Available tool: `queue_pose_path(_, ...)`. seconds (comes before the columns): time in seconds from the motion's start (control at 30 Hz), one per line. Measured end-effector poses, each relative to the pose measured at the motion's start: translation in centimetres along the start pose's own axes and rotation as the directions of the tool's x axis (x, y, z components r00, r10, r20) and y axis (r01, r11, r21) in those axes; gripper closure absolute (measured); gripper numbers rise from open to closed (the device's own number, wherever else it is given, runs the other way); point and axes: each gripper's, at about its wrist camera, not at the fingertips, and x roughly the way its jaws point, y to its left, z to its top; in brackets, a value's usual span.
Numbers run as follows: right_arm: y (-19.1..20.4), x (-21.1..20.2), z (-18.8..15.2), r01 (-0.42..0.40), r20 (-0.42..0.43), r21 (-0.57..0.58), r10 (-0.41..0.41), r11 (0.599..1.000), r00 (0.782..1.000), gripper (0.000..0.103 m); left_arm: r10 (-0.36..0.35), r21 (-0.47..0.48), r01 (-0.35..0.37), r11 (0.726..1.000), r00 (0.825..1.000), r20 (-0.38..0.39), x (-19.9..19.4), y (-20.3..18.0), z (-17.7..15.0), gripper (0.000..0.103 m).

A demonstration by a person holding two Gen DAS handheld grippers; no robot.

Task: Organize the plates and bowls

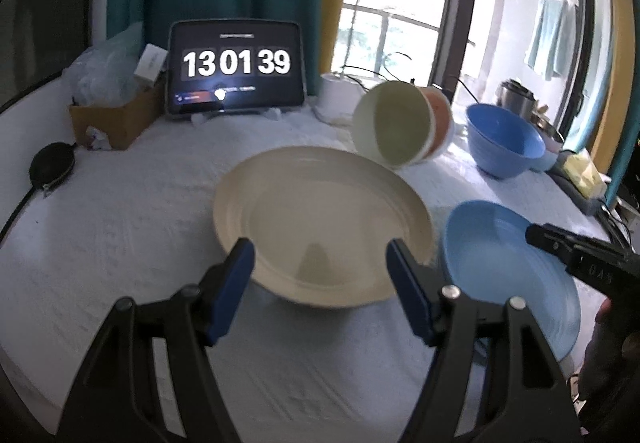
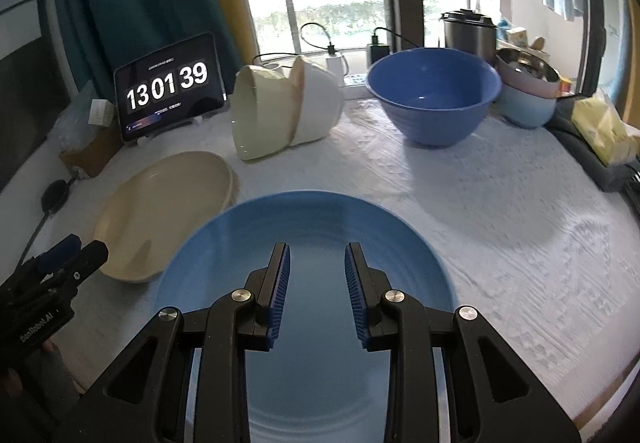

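Observation:
A cream plate [image 1: 320,211] lies on the white tablecloth [image 1: 132,211], and my left gripper [image 1: 320,255] hovers open over its near rim, one finger on each side and neither touching. To its right a blue plate [image 2: 304,227] lies near the table's front edge. My right gripper [image 2: 316,255] is above it with its jaws partly apart and nothing between the pads. Two nested bowls [image 2: 264,111], cream outside white, lie on their side behind the plates. A large blue bowl [image 2: 432,91] stands upright further right. In the left wrist view the right gripper [image 1: 536,233] reaches over the blue plate [image 1: 500,263].
A tablet showing a clock [image 1: 236,67] stands at the back, with a cardboard box [image 1: 116,115] and a black pouch [image 1: 52,163] to its left. At the right are stacked small bowls [image 2: 528,103], a dark pot [image 2: 468,31] and a yellow pack [image 2: 600,131].

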Motion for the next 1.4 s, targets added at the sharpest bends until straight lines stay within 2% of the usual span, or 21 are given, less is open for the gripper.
queue_pose_path(0.3, 2.3, 1.6, 1.3, -0.014, -0.018, -0.025, 0.014, 1.000, 1.000, 0.073, 0.039, -0.037, -0.040, 0.999, 0.999, -0.025, 1.3, 3.2, 1.1, 0.034)
queue_pose_path(0.93, 7.3, 4.8, 4.4, -0.048, -0.056, -0.082, 0.044, 0.995, 0.997, 0.073, 0.026, -0.085, -0.032, 0.996, 0.997, -0.076, 3.7, 7.1, 2.3, 0.033)
queue_pose_path(1.17, 8.2, 7.4, 5.1, -0.051, -0.115, -0.080, 0.041, 0.996, 0.993, 0.073, 0.015, -0.097, -0.025, 0.995, 0.995, -0.103, 5.1, 7.5, 2.5, 0.034)
queue_pose_path(1.4, 7.5, 10.0, 5.4, -0.040, -0.195, -0.043, 0.031, 0.998, 0.980, 0.072, 0.005, -0.106, -0.025, 0.994, 0.982, -0.188, 7.1, 7.5, 2.4, 0.034)
